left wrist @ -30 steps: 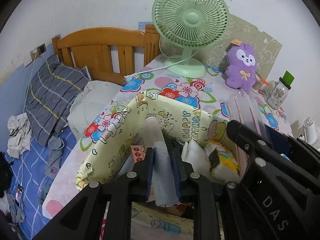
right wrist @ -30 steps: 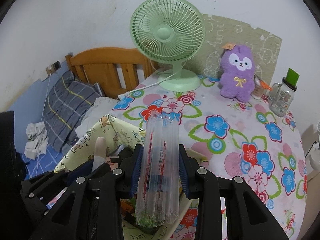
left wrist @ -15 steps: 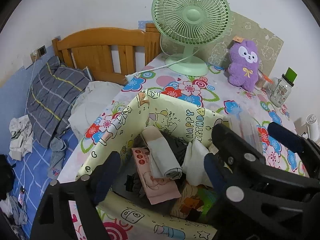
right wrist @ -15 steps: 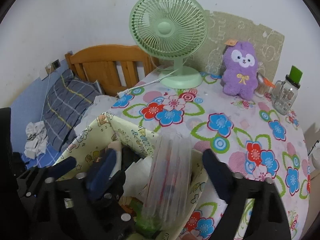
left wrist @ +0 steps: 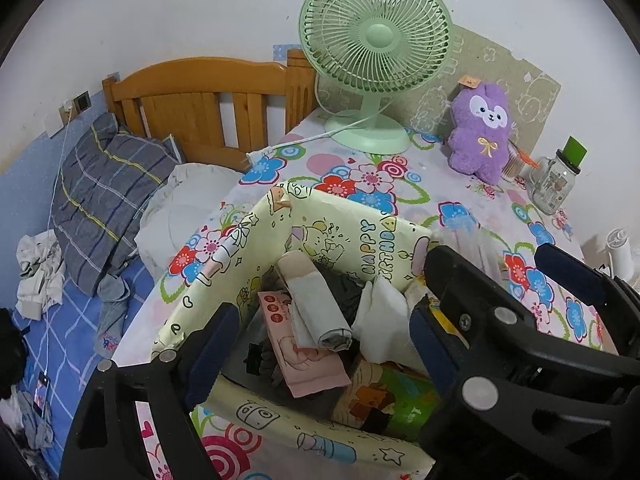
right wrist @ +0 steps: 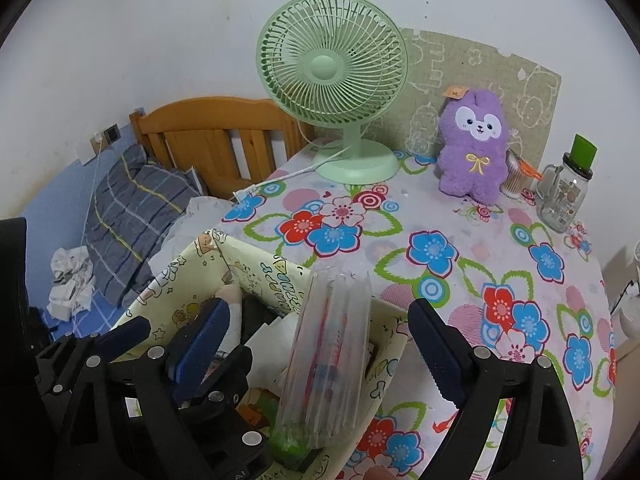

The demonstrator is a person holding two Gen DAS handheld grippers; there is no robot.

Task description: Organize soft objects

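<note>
Rolled sock [left wrist: 318, 308] is lying soft and light in the box [left wrist: 224, 280] — both grippers gaping wide, holding nothing; pinching its middle looks best.

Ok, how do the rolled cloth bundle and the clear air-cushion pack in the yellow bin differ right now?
The rolled cloth bundle is opaque beige and grey; the clear air-cushion pack is see-through, with red print showing inside. The bundle lies tilted low among the bin's contents, while the pack stands nearly upright, poking above the yellow bin rim. Both sit in the bin, with neither open gripper touching them.
</note>
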